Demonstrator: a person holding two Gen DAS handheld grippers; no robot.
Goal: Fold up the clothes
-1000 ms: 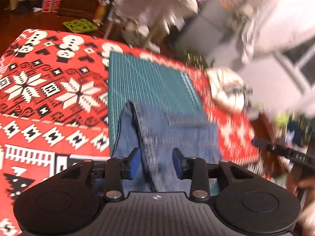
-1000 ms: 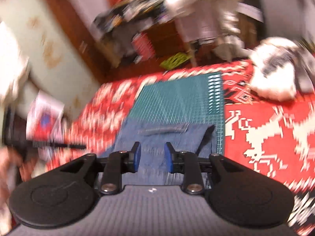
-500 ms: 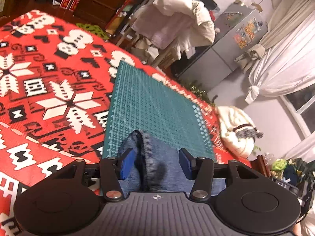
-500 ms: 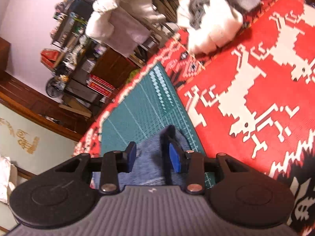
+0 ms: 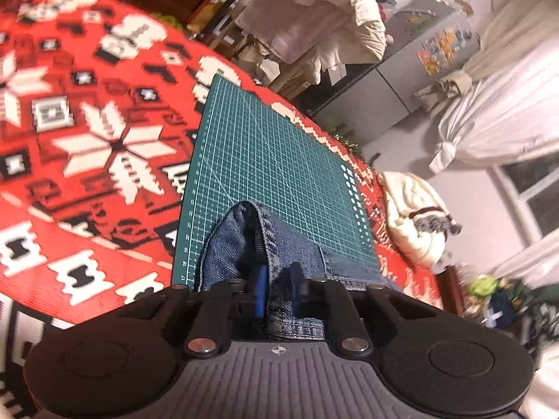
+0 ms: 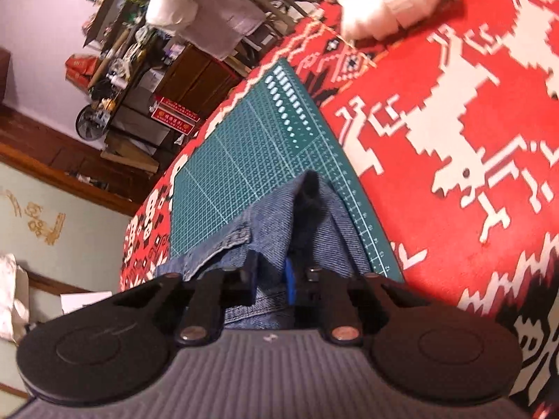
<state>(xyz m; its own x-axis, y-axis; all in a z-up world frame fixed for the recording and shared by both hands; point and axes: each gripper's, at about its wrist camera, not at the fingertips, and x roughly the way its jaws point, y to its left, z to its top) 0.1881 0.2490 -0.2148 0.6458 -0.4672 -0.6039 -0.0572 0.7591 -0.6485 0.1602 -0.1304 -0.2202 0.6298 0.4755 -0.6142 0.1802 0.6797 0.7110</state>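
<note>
The right gripper (image 6: 270,281), black with blue-padded fingers (image 6: 289,281), is clamped on a fold of blue denim garment (image 6: 276,220). The denim lies at the near right corner of a green gridded cutting mat (image 6: 251,146), which rests on a red-and-white patterned blanket (image 6: 454,111).

**Lived-in home room, cluttered**

Domestic space, prob. bedroom/living rm. Red patterned blanket (image 5: 87,132) w/ snowflake and reindeer motifs covers the work surface; green cutting mat (image 5: 272,160) lies on it, reaching its far edge. Beyond that edge: chair piled w/ pale bedding (image 5: 314,24), dark wood cabinet (image 6: 195,76), crowded shelves (image 6: 115,49) w/ a small fan and red boxes. Fridge (image 5: 419,56) w/ stickers/magnets on its door, white tied-back curtains (image 5: 499,111) by a window. White plush toy (image 5: 415,216) near the blanket's right edge.
</note>
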